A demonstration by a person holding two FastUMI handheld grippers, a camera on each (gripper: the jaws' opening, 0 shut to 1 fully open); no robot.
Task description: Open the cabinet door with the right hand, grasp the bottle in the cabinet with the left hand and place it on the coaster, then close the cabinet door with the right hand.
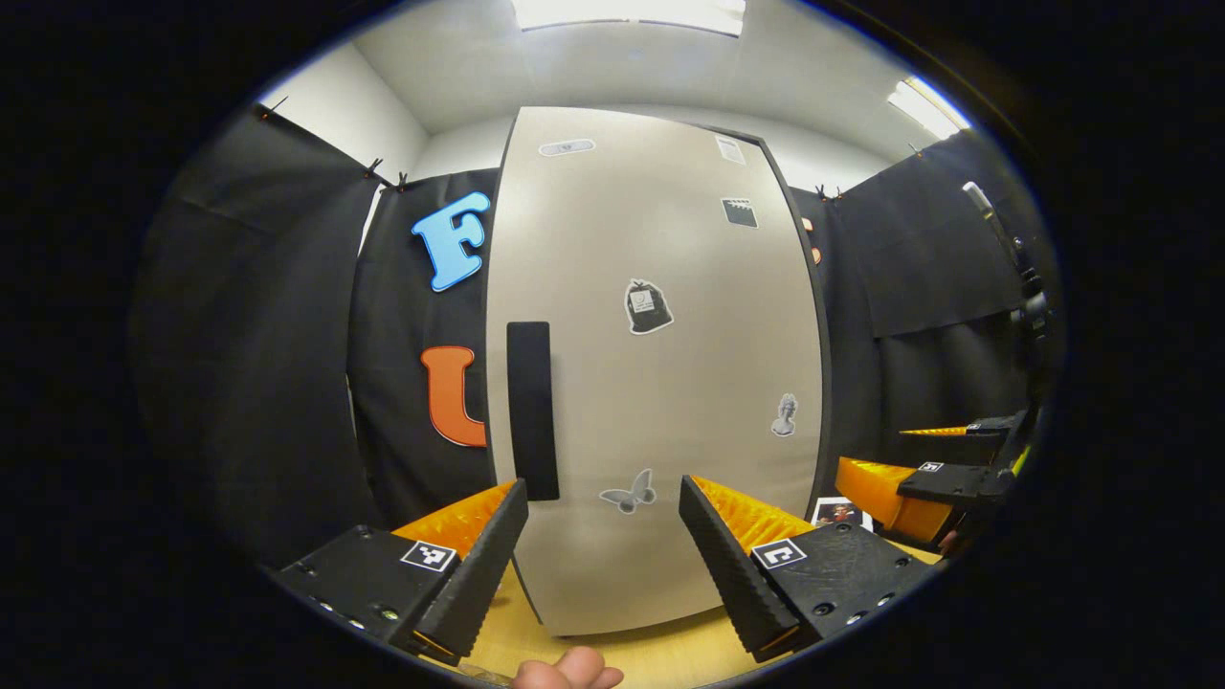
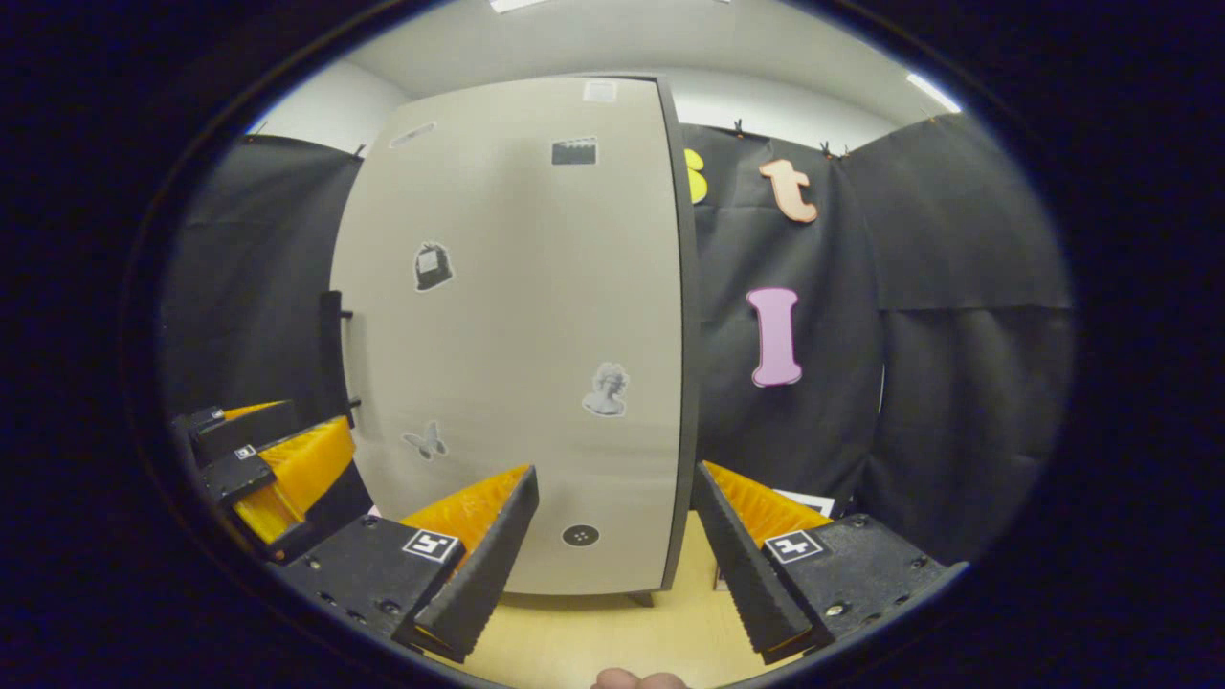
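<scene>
Cabinet door (image 1: 660, 383) is seen shut, the bottle presumably hidden behind it. Its upright black handle (image 1: 532, 410) lies ahead-left of the right tongs (image 2: 612, 536), nearer the left tongs (image 1: 603, 545). Both tongs are held open, empty.

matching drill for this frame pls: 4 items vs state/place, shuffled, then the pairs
Items:
1. cabinet door
2. door handle
3. left gripper
4. butterfly sticker

States/places:
A. open, nothing between the fingers
B. shut
C. low on the door face, right of the handle in the left gripper view
D. tall dark bar near the door's left edge in the left gripper view

Pairs: 1-B, 2-D, 3-A, 4-C
</scene>
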